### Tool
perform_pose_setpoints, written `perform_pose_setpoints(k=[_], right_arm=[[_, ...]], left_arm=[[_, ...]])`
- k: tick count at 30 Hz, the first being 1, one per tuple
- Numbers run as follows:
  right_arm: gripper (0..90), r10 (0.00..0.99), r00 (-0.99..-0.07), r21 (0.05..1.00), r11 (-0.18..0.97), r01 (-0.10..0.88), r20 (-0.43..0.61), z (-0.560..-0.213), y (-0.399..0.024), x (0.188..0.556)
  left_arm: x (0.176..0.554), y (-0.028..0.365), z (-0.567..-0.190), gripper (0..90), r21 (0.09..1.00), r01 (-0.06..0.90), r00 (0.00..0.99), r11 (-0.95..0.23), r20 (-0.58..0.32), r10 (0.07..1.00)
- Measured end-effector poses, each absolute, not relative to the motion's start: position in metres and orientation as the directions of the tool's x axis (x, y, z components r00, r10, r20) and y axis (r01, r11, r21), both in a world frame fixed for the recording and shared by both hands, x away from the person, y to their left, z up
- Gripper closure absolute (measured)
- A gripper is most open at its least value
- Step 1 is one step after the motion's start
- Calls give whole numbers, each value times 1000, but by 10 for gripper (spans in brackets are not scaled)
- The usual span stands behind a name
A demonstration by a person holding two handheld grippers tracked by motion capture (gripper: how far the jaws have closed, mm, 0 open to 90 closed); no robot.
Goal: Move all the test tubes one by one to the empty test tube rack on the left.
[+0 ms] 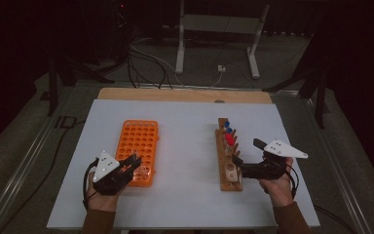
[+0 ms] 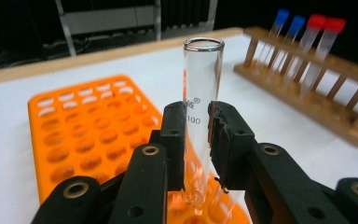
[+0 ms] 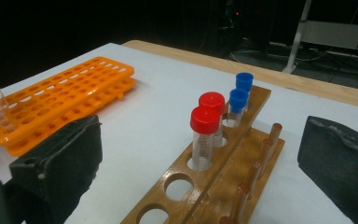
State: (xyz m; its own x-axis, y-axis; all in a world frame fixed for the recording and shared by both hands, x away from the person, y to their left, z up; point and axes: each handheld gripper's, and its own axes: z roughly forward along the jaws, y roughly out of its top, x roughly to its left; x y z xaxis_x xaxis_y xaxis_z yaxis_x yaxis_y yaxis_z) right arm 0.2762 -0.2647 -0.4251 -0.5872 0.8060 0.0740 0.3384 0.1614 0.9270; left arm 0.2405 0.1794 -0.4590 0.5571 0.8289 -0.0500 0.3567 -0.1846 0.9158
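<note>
One clear glass test tube (image 2: 200,116) is clamped upright between the closed jaws of the left gripper (image 2: 196,144), its rounded bottom held just above the near end of the single orange rack (image 2: 88,135); two grippers are seen, one in each hand; the right gripper (image 3: 200,186) is held with jaws spread wide and nothing gripped, just beside the one wooden rack (image 3: 223,177); four capped tubes are stood in that rack: two red-capped tubes (image 3: 207,128) and two blue-capped tubes (image 3: 240,93); everything is set on one white table (image 1: 185,126).

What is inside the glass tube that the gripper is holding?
The glass tube looks empty: you can see straight through it. Its middle is covered by the left gripper, shut on it above the orange rack.
</note>
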Motion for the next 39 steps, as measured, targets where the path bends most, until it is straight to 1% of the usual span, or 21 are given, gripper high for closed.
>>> perform_pose_setpoints(k=[10,17,20,23,31,32,35,39], right_arm=[[0,805,-588,927,160,340,77,-426,-265,276],[0,804,-590,924,167,343,73,-426,-264,275],[0,804,-590,923,170,344,72,-427,-264,275],[0,804,-590,923,171,344,71,-427,-264,276],[0,800,-596,921,180,346,68,-429,-261,276],[0,800,-596,921,180,346,68,-429,-261,276],[0,799,-597,921,181,346,67,-429,-261,276],[0,799,-598,921,180,346,69,-429,-262,277]], left_arm=[[235,182,-472,763,886,402,559,-229,-40,828],[233,180,-483,764,826,465,580,-319,-12,814],[234,179,-483,768,814,471,589,-340,-4,808],[235,175,-485,771,787,474,603,-395,37,797],[236,178,-487,761,794,481,602,-371,9,799],[236,179,-487,755,796,482,601,-366,3,799],[236,181,-487,664,796,490,593,-356,-5,805],[234,185,-485,586,806,485,591,-339,-16,806]])
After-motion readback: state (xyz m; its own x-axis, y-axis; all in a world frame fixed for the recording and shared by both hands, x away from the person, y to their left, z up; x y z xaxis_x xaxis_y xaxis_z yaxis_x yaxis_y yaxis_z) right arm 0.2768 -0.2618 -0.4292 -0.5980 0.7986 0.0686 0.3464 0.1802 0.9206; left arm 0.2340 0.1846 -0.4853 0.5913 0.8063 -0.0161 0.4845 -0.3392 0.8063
